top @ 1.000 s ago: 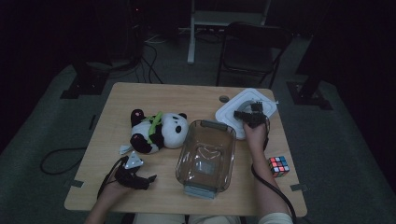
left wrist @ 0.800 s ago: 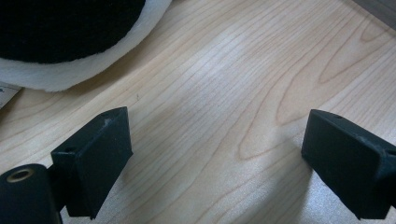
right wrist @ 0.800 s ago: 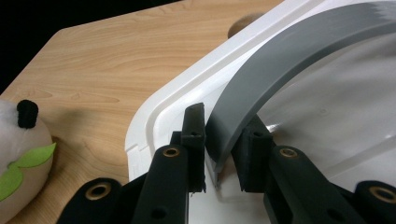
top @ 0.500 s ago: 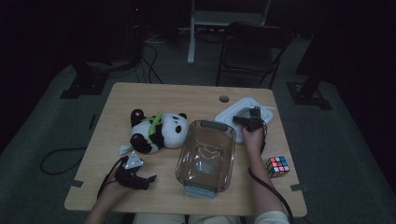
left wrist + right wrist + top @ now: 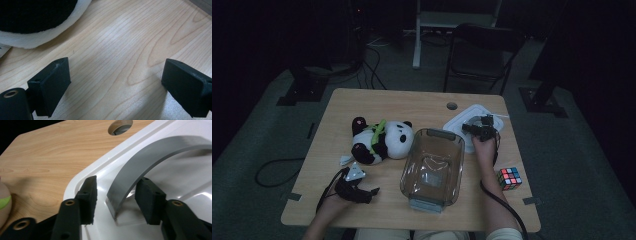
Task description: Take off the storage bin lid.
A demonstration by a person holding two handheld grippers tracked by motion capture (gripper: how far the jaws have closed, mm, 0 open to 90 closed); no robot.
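Two grippers down, right gripper (image 5: 116,201) at the white lid (image 5: 175,182) near the desk's far right corner.
My right jaws have just been opening, straddling its grey handle (image 5: 140,167) without pressing; left gripper (image 5: 115,87) gapes wide, empty.

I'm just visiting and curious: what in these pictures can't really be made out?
- Toy panda, left tool's view: cut off by the top edge, just black and white fur.
- White lid, right tool's view: runs off the right and bottom edges; its grey handle leaves the frame.
- Clear container, high view: dim light and glare hide whether anything lies inside.
- Puzzle cube, high view: too small to read its pattern.
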